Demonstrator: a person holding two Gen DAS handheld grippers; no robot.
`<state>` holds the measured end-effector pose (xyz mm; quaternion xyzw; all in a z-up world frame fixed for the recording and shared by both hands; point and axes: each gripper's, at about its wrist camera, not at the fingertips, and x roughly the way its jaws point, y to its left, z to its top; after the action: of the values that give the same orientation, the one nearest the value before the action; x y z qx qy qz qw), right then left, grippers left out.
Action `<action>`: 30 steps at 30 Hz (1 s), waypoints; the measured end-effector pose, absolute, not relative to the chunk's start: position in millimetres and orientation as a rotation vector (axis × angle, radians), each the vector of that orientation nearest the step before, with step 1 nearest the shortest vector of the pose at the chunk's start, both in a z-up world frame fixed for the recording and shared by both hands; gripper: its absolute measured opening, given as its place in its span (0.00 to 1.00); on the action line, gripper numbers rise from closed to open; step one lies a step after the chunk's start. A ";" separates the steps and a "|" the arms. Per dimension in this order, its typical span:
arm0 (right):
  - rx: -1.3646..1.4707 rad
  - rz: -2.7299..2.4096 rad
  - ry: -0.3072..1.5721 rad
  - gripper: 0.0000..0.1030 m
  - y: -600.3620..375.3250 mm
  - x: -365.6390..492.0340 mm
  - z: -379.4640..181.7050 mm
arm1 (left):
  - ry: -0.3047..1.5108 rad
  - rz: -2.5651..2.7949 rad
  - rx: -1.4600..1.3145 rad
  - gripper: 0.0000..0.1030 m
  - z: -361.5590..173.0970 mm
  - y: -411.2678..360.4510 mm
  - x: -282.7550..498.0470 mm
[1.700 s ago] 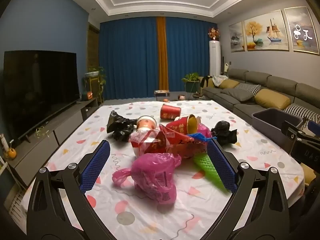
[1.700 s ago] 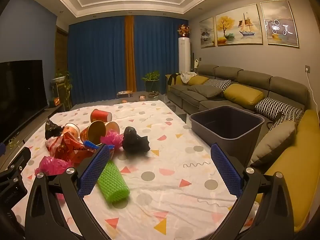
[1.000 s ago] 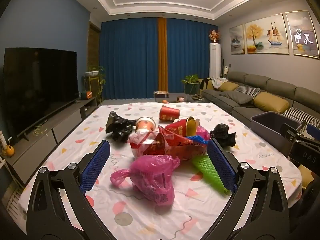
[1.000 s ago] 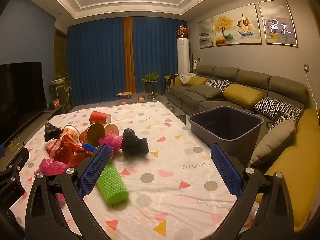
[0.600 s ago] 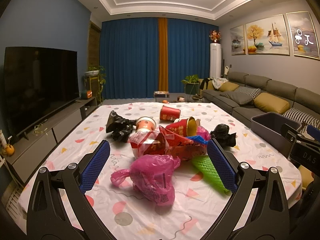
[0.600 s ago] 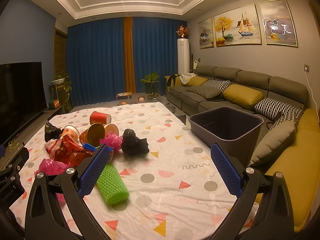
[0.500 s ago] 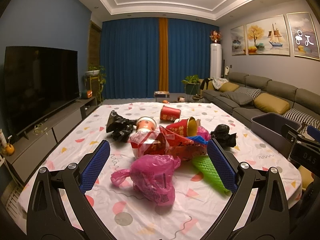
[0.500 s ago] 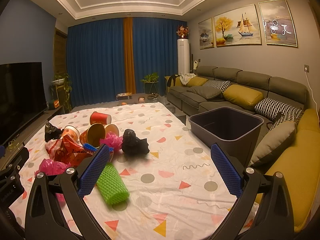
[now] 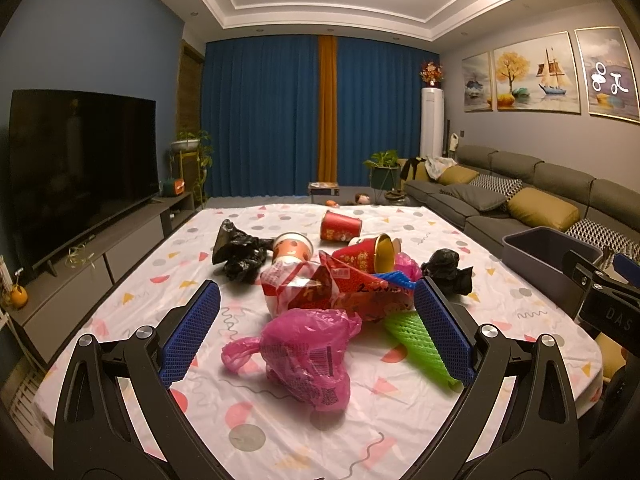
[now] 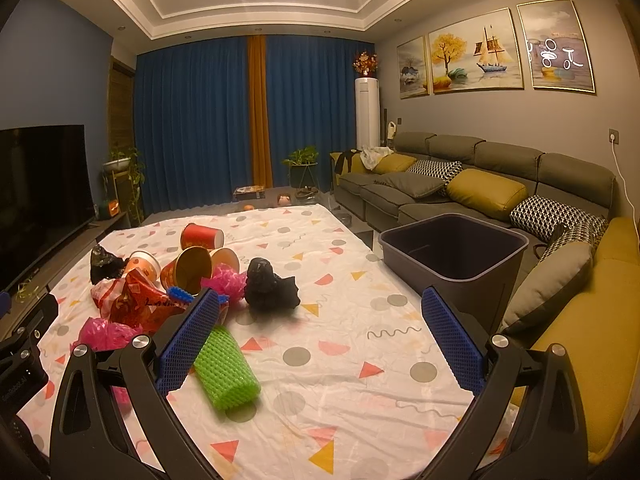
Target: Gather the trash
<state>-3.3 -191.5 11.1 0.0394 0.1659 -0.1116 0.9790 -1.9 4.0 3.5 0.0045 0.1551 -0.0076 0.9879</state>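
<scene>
Trash lies heaped on the patterned tablecloth [image 9: 472, 240]: a pink plastic bag [image 9: 308, 348], a green foam net sleeve [image 10: 226, 368], red snack wrappers [image 9: 344, 292], red paper cups [image 9: 340, 226], and two crumpled black bags [image 9: 240, 250] [image 10: 270, 288]. My left gripper [image 9: 316, 328] hovers open over the near edge, with the pink bag between its blue pads. My right gripper [image 10: 320, 336] is open too, above bare cloth, the green sleeve just inside its left finger. A dark grey bin [image 10: 456, 252] stands empty off the table's right side.
A grey sofa [image 10: 480, 184] with yellow and patterned cushions runs along the right wall behind the bin. A television [image 9: 80, 168] on a low cabinet lines the left wall. Blue curtains [image 9: 280, 120] and potted plants close the far end.
Both views have shifted only slightly; the grippers stay open and the trash has not moved.
</scene>
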 end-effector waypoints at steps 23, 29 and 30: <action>0.085 -0.218 0.331 0.95 -189.9 -3.4 9.8 | 0.309 -0.013 0.003 0.93 4.8 6.9 -2.4; 0.086 -0.217 0.331 0.95 -190.0 -3.9 9.6 | 0.310 -0.013 0.003 0.93 5.0 7.6 -2.6; 0.086 -0.217 0.330 0.95 -190.3 -4.0 9.6 | 0.310 -0.013 0.003 0.93 5.3 7.5 -2.7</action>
<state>-4.0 -190.3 9.6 0.0428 0.1641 -0.1078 0.9796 -2.7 7.5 5.3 0.0015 0.1541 -0.0067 0.9880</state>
